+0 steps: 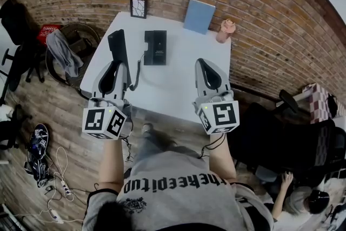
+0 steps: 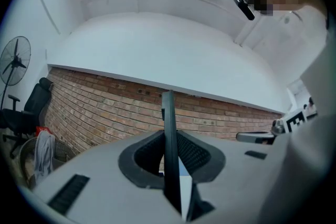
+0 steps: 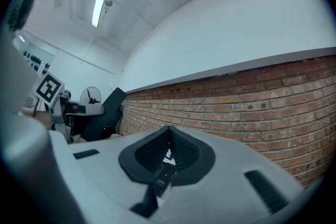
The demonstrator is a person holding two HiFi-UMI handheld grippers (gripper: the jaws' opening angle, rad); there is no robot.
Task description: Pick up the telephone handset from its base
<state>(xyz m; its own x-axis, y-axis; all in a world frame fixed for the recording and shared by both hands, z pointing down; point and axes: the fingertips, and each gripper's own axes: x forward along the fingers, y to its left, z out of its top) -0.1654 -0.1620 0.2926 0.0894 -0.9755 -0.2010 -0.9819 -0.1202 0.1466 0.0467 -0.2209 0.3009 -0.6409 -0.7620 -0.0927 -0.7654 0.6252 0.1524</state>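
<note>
Head view: the left gripper point(image 1: 115, 70) clamps the black handset point(image 1: 117, 45), which is clear of its base point(image 1: 155, 47) at three o'clock.

Left gripper view: the jaws pinch the handset edge-on, its tip at twelve. A firm squeeze and a slow lift should spare the cord point(image 1: 137, 79).

Right gripper view: the right gripper point(image 3: 168, 152) is closed and empty.

Two hand-held grippers, left point(image 1: 119, 64) and right point(image 1: 203, 64); one handset point(image 1: 117, 45), one base point(image 1: 155, 47), one frame point(image 1: 138, 7), one blue book point(image 1: 199, 16), one pink figure point(image 1: 226, 30), one surface point(image 1: 173, 89), one fan point(image 1: 84, 39), left.
</note>
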